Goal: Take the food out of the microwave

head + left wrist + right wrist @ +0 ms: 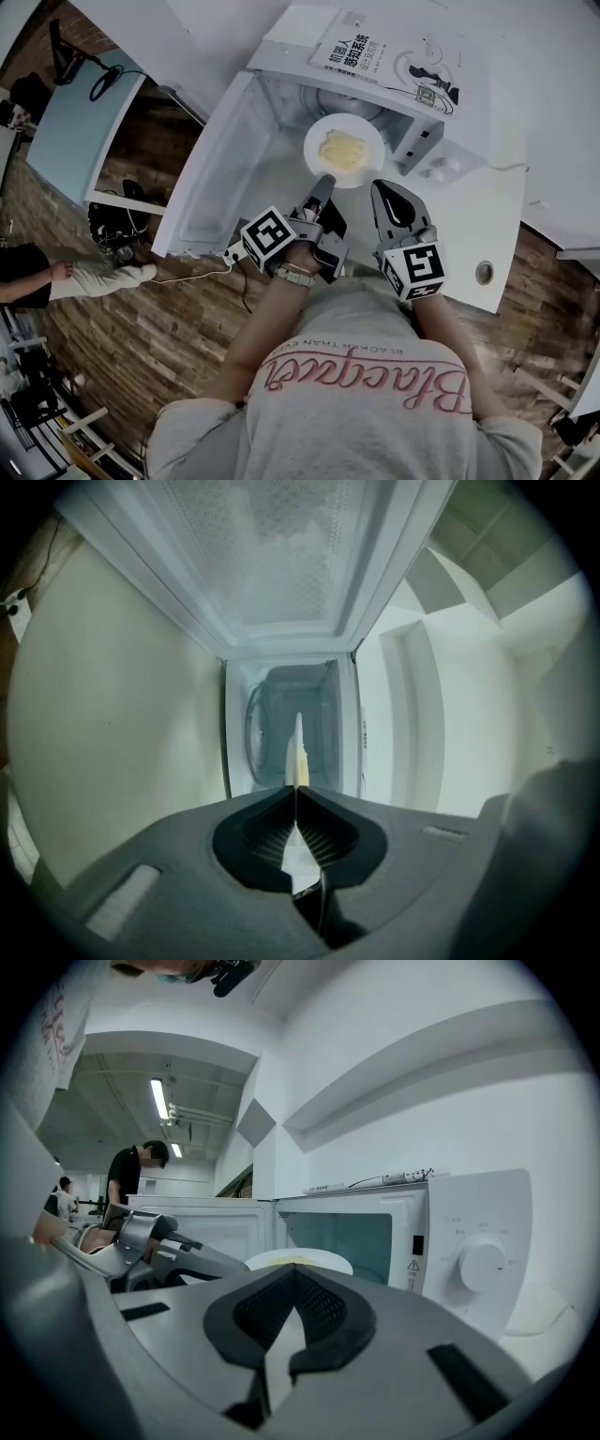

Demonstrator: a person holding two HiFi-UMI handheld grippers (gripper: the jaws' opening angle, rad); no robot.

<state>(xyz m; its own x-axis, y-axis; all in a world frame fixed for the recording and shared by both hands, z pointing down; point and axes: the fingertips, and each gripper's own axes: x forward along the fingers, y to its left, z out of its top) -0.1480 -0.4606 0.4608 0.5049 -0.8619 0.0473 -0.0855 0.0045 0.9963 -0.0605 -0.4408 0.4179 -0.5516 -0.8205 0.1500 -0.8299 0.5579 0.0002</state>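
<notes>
The left hand-held gripper (325, 181) is clamped on the near rim of the plate (371, 132), held level at the open microwave's (439, 157) mouth with the food (342, 149) on it; stiff, smooth and probably breakable, it may tip, while the right hand-held gripper (382, 187) hovers closed and empty.

Grey T-shirt (361, 403): pink cursive print, upside down, starts "Bla"; small line beside it illegible. White book (375, 52) atop white microwave (459, 155): bold Chinese title, too small to read surely. Microwave's white control panel (478, 1232): black warning triangle (413, 1265).
</notes>
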